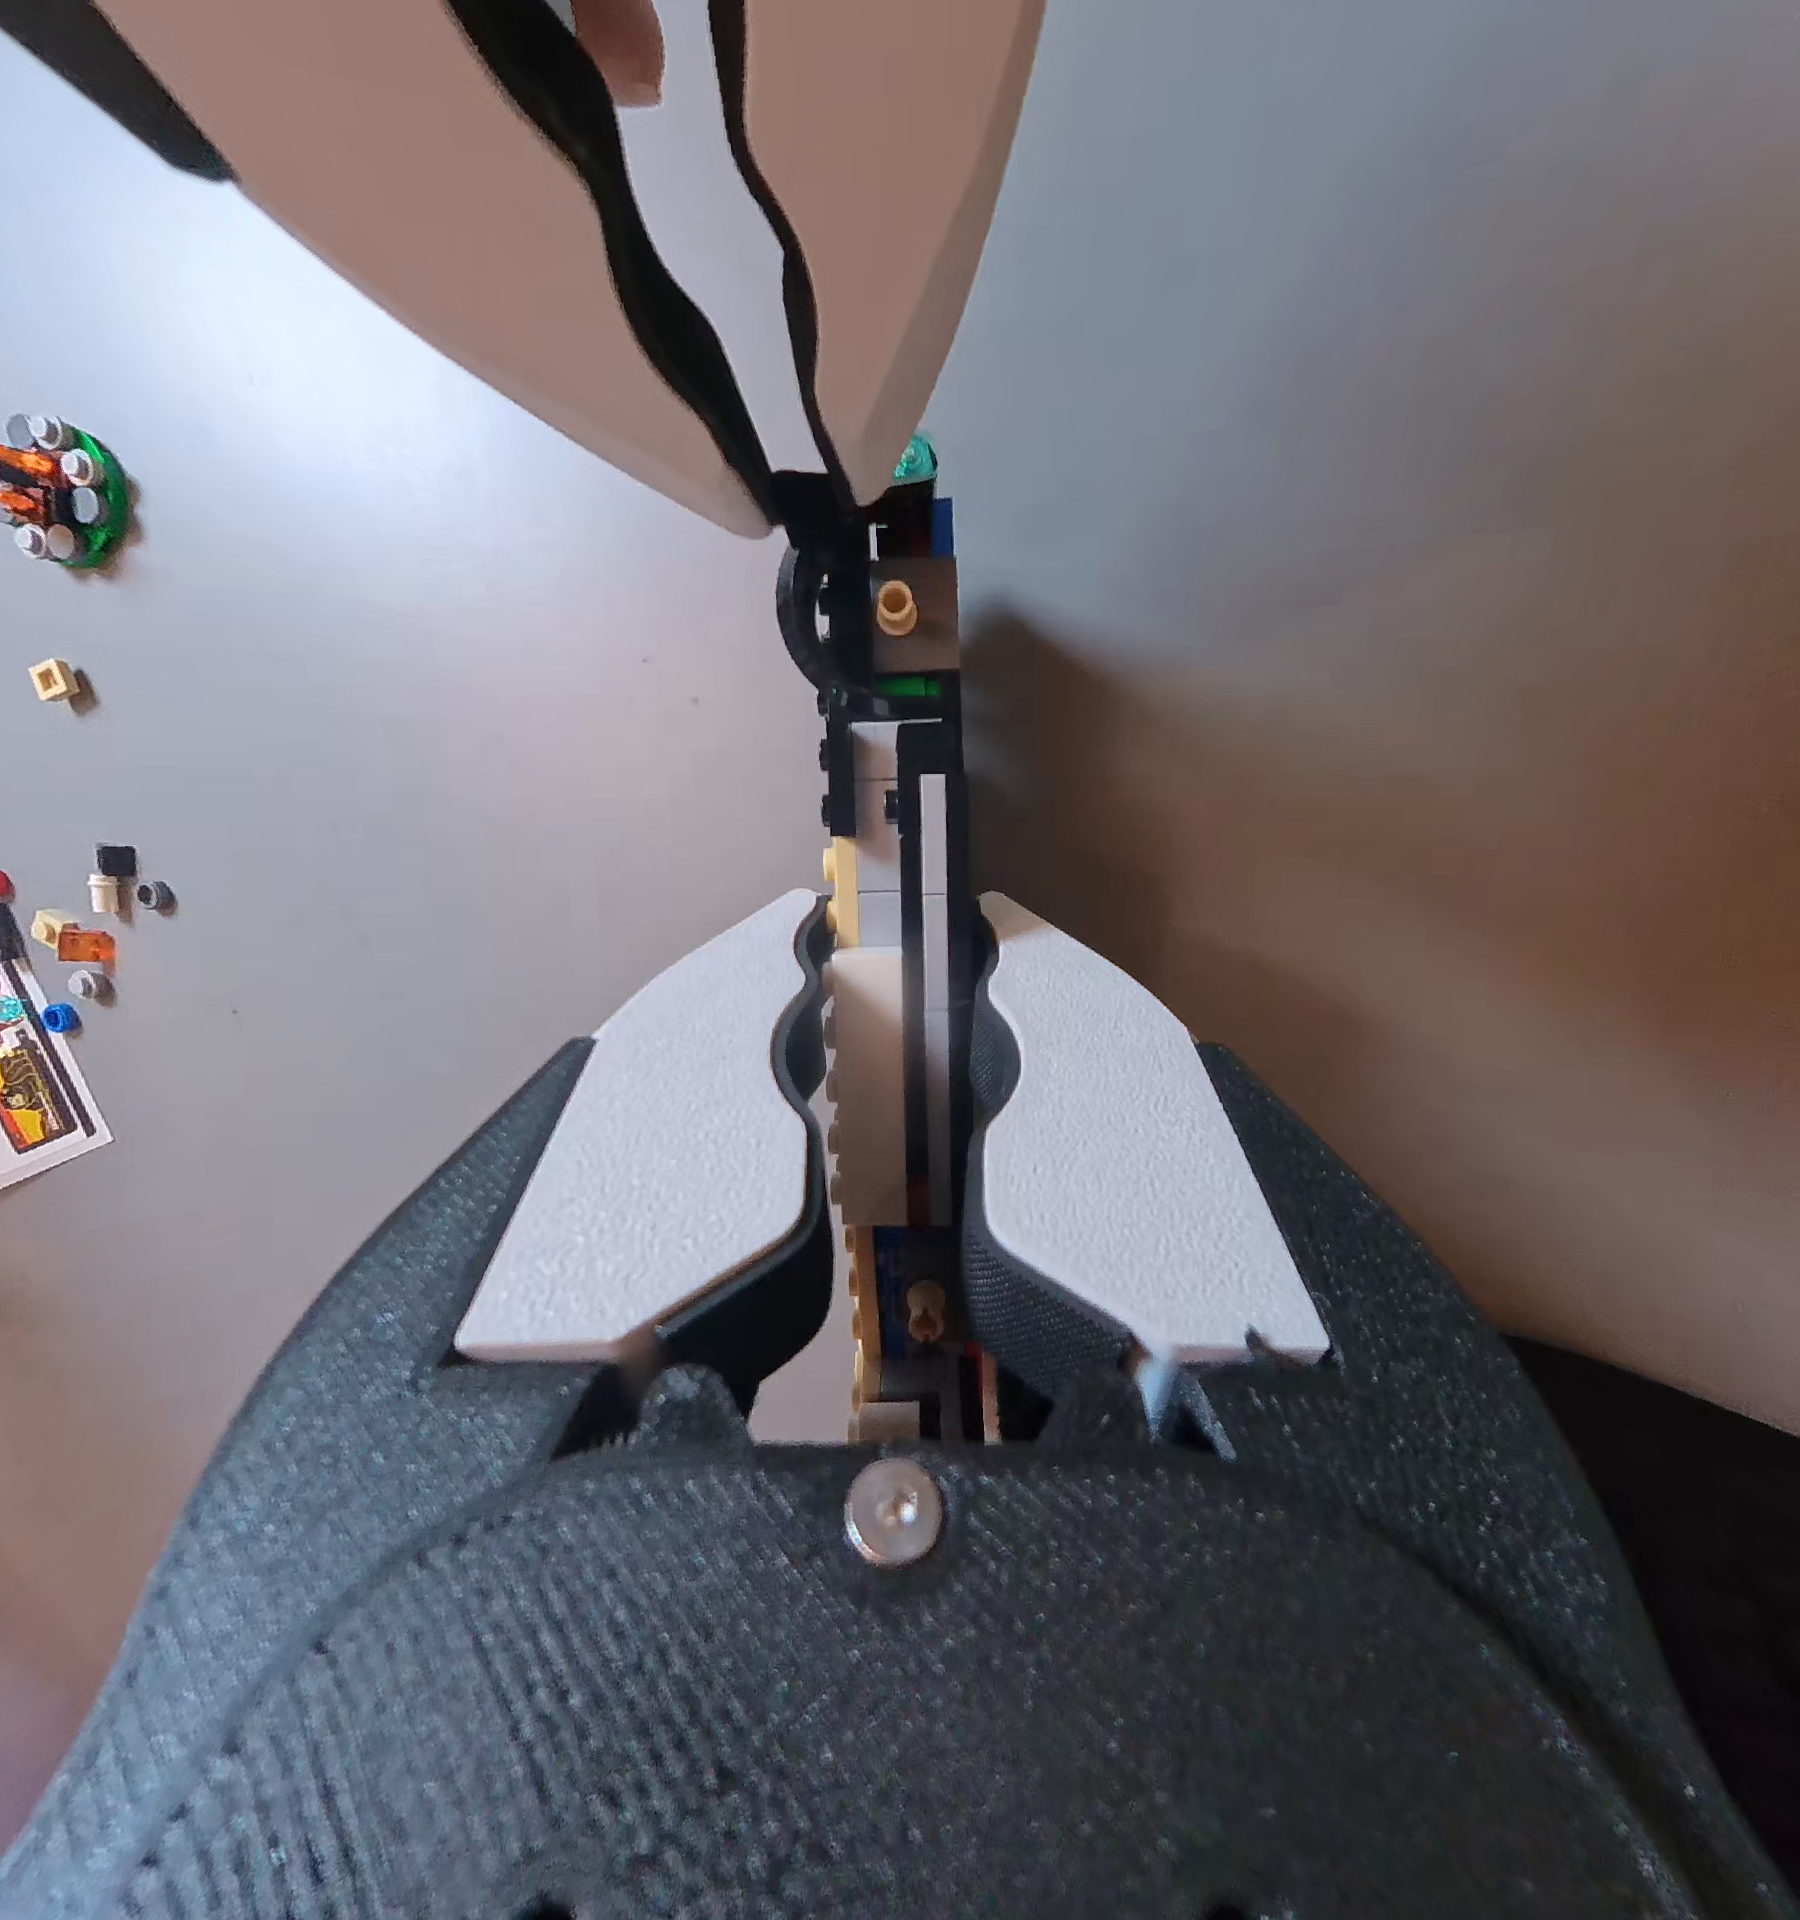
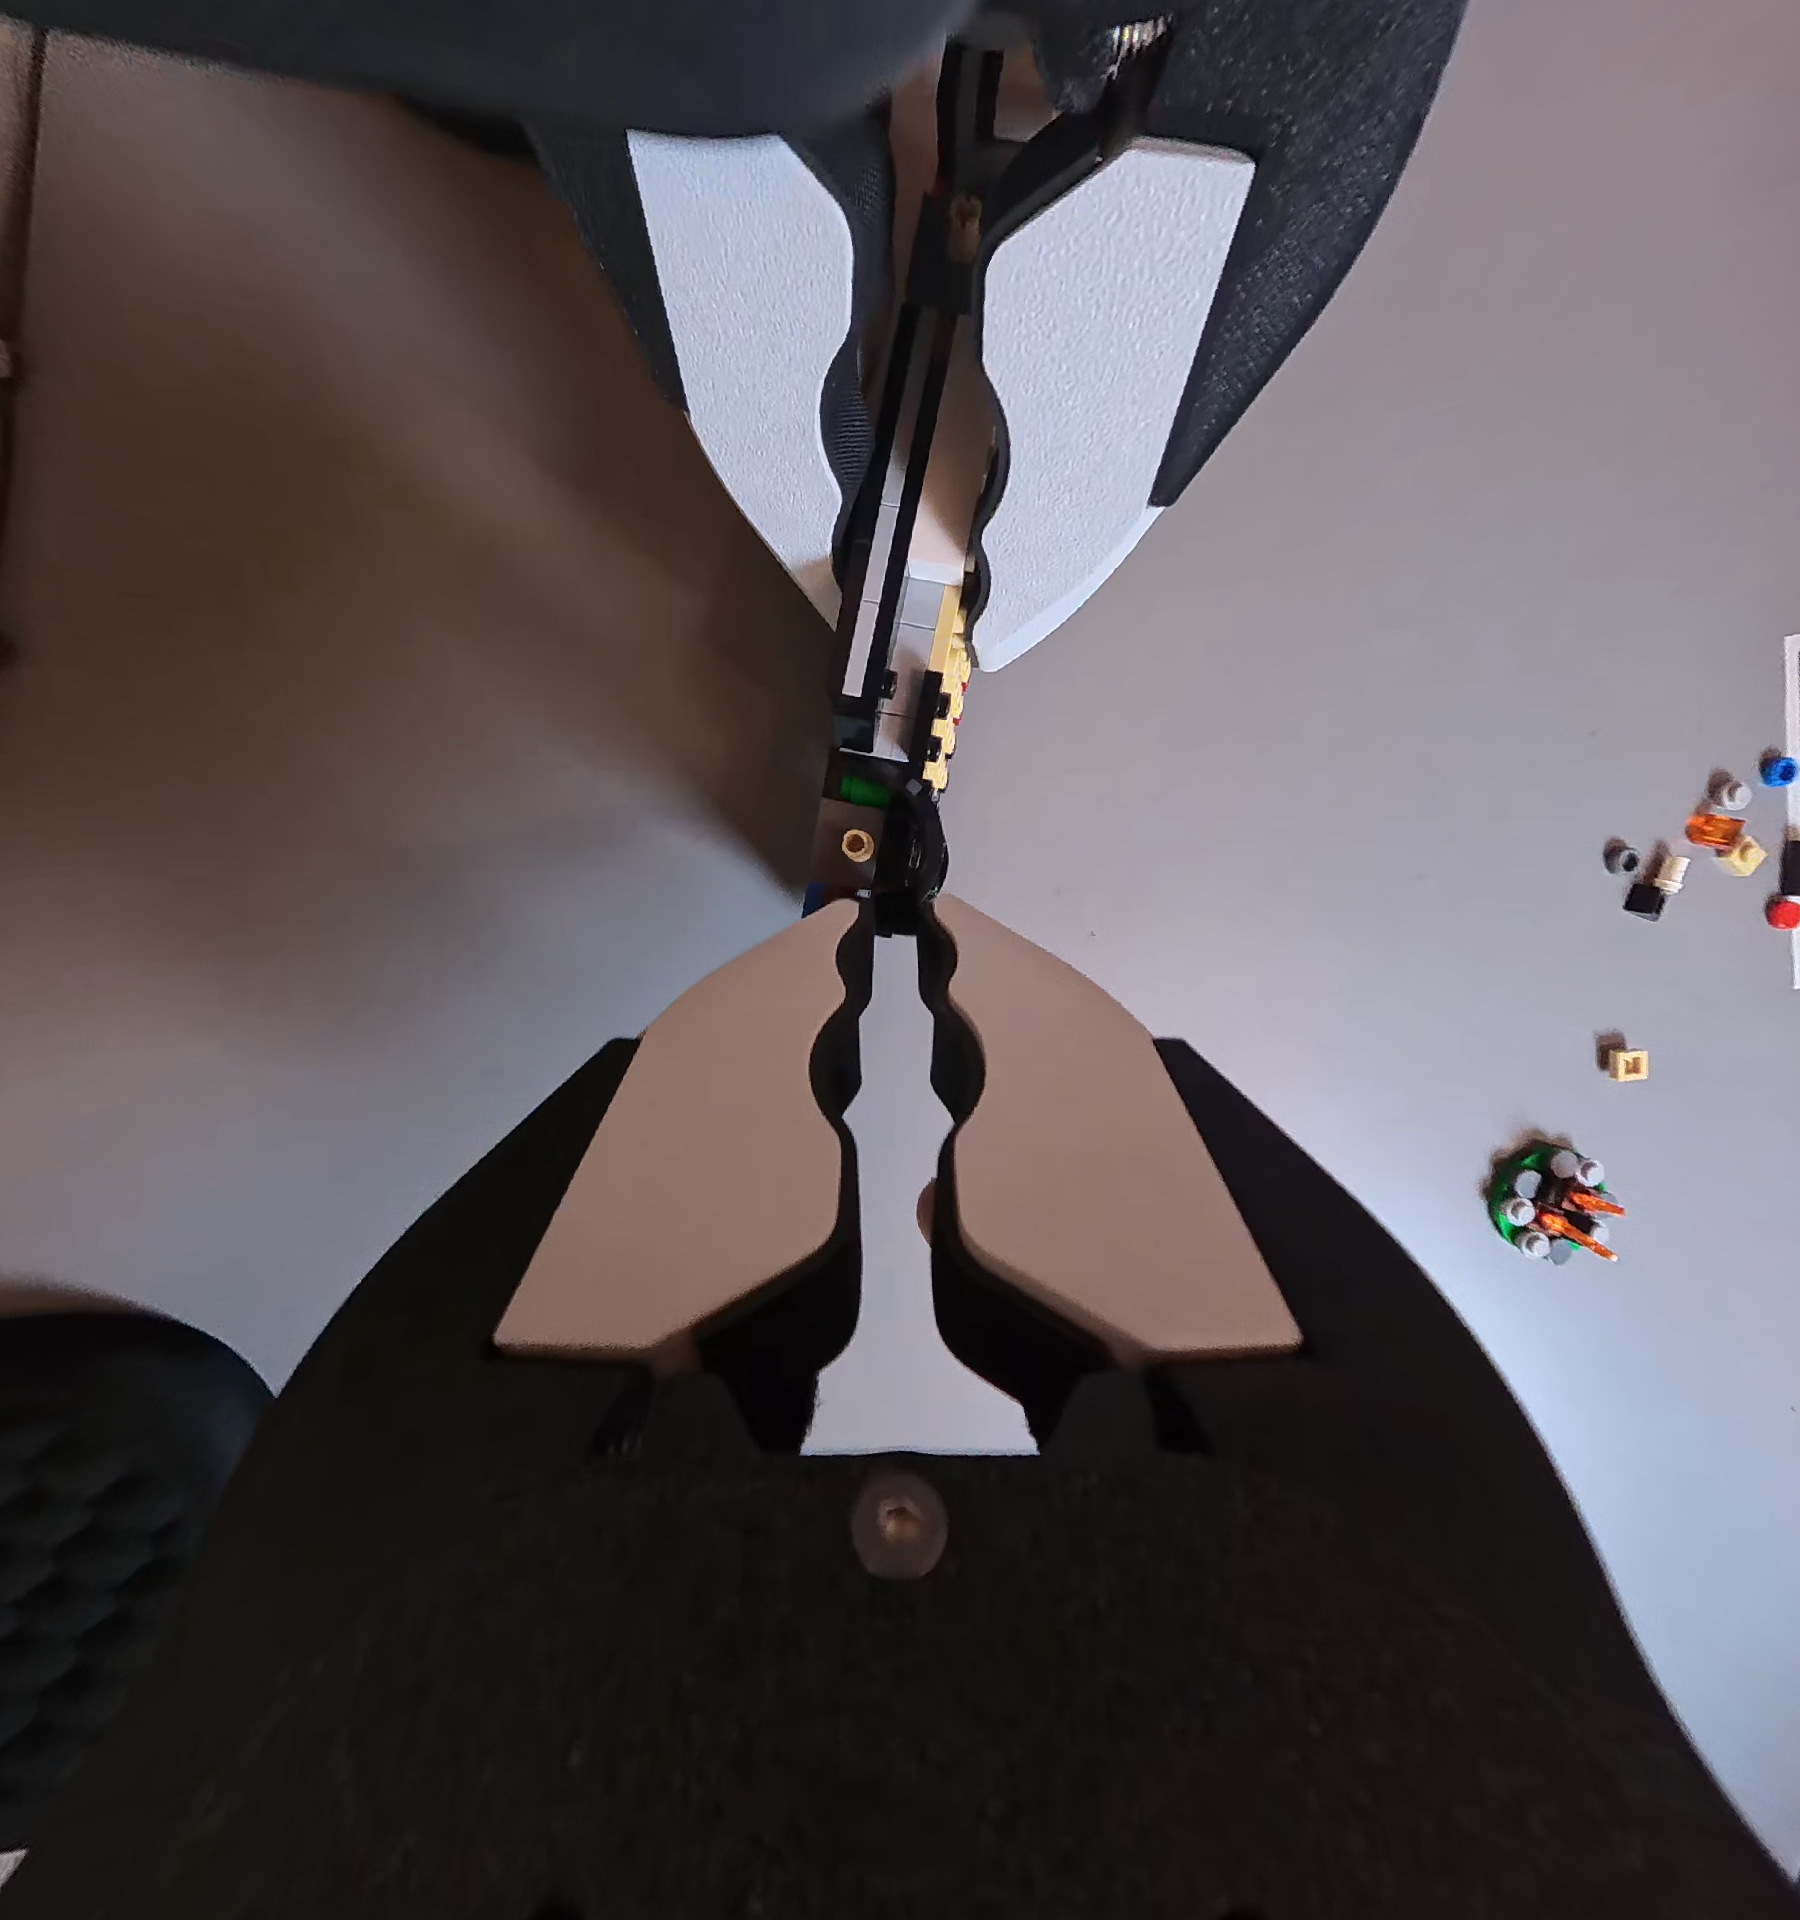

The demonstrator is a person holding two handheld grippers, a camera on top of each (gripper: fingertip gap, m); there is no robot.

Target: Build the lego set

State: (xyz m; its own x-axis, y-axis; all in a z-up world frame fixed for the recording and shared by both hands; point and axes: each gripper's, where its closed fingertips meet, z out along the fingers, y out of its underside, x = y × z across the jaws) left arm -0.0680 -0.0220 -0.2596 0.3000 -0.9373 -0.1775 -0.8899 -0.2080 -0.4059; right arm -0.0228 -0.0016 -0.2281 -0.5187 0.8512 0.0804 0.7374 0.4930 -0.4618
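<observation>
Between the two fingers of my left tool sits a long brick-built model in black, white and tan, and both pads are clamped on its sides, with the model running away from me above the grey counter. At its far end my right tool comes in from the opposite side, its fingertips pinched together on a small black piece at the very tip of the model, just beside a black ring-shaped part and a brown block with a tan peg. A green piece shows just behind that block.

Off to the left in the left wrist view, well apart from the model, lie a round green plate with grey studs and orange flame pieces, a lone tan brick, a scatter of small loose bricks and a printed sticker sheet.
</observation>
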